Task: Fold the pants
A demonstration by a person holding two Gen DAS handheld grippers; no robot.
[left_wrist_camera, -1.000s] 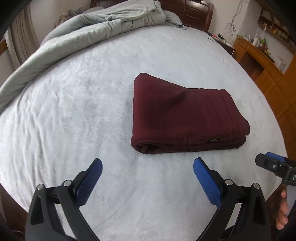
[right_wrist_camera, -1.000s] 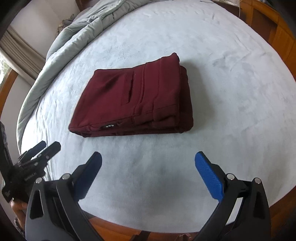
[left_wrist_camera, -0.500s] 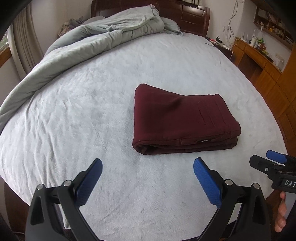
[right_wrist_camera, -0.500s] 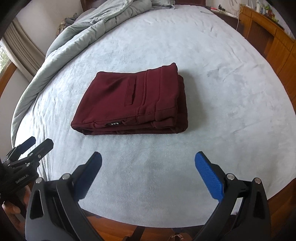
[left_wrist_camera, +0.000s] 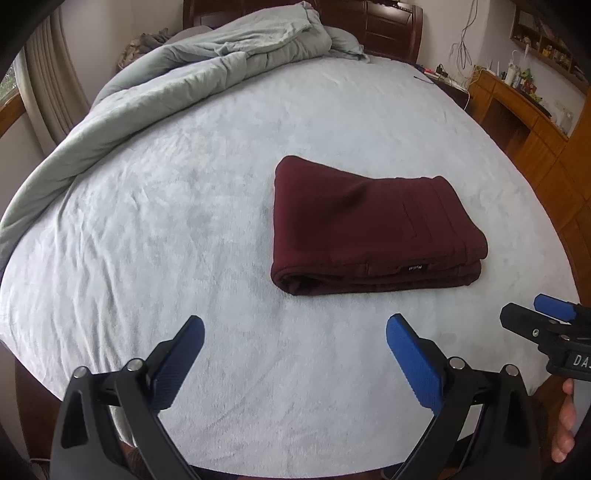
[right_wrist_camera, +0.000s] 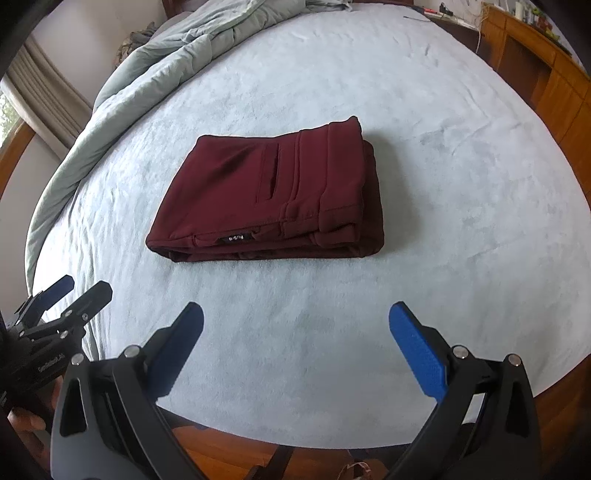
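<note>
The maroon pants (left_wrist_camera: pixel 369 225) lie folded into a compact rectangle on the pale blue bed; they also show in the right wrist view (right_wrist_camera: pixel 273 195), with a small black label on the near edge. My left gripper (left_wrist_camera: pixel 295 332) is open and empty, held back from the pants above the bed's near part. My right gripper (right_wrist_camera: pixel 295 321) is open and empty, also short of the pants. Each gripper shows at the edge of the other's view: the right one (left_wrist_camera: pixel 546 317) and the left one (right_wrist_camera: pixel 62 299).
A crumpled grey-green duvet (left_wrist_camera: pixel 177 85) lies along the far left of the bed (left_wrist_camera: pixel 147 221). A dark wooden headboard (left_wrist_camera: pixel 384 26) is at the back. Wooden cabinets (left_wrist_camera: pixel 535 122) with small items stand to the right. The bed's near edge and wooden floor (right_wrist_camera: pixel 229 454) lie below.
Both grippers have drawn back and up from the folded pants, which look smaller and farther away. The pants have not moved. Both grippers stay open.
</note>
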